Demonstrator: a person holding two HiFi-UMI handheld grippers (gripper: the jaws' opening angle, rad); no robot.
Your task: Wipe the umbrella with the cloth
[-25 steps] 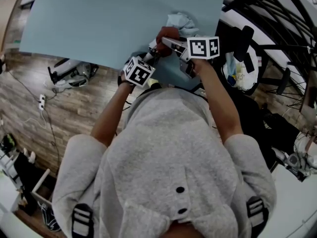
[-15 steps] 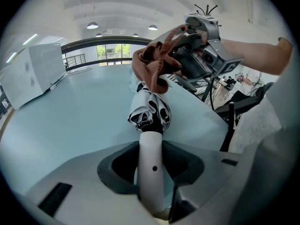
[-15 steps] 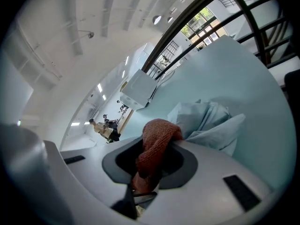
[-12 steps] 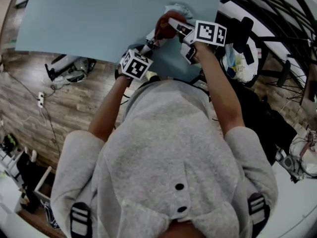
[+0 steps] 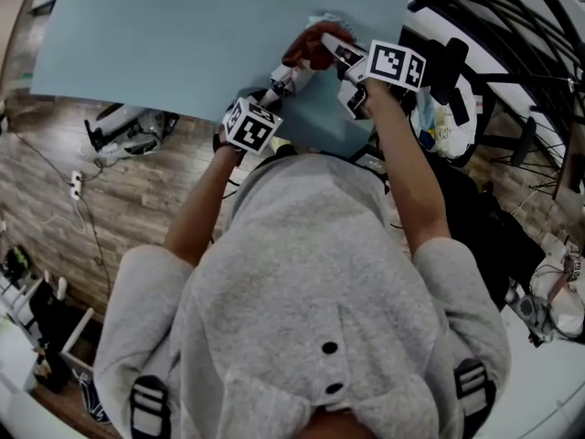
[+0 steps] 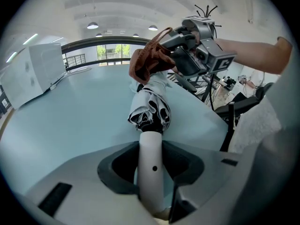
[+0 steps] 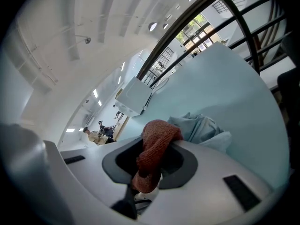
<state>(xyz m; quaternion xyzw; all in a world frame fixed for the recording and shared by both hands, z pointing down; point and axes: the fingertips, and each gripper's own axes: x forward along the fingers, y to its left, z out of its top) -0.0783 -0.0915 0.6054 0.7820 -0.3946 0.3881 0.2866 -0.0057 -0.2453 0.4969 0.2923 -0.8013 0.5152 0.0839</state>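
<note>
Wipe under way, not finished; left gripper (image 6: 152, 177) clamping white handle (image 6: 151, 146) of folded umbrella (image 6: 151, 112), holding it angled over pale blue table (image 5: 164, 44); right gripper (image 7: 147, 172) pinching rust knit cloth (image 7: 157, 142), cloth sitting on umbrella's far end; canopy folds near handle probably still needing passes; versus earlier frames: right gripper and cloth sliding further out along umbrella, rolling slightly; left gripper staying put.

A pale blue table (image 5: 164, 44) carries one crumpled pale blue fabric (image 7: 201, 128) lying near its edge.
</note>
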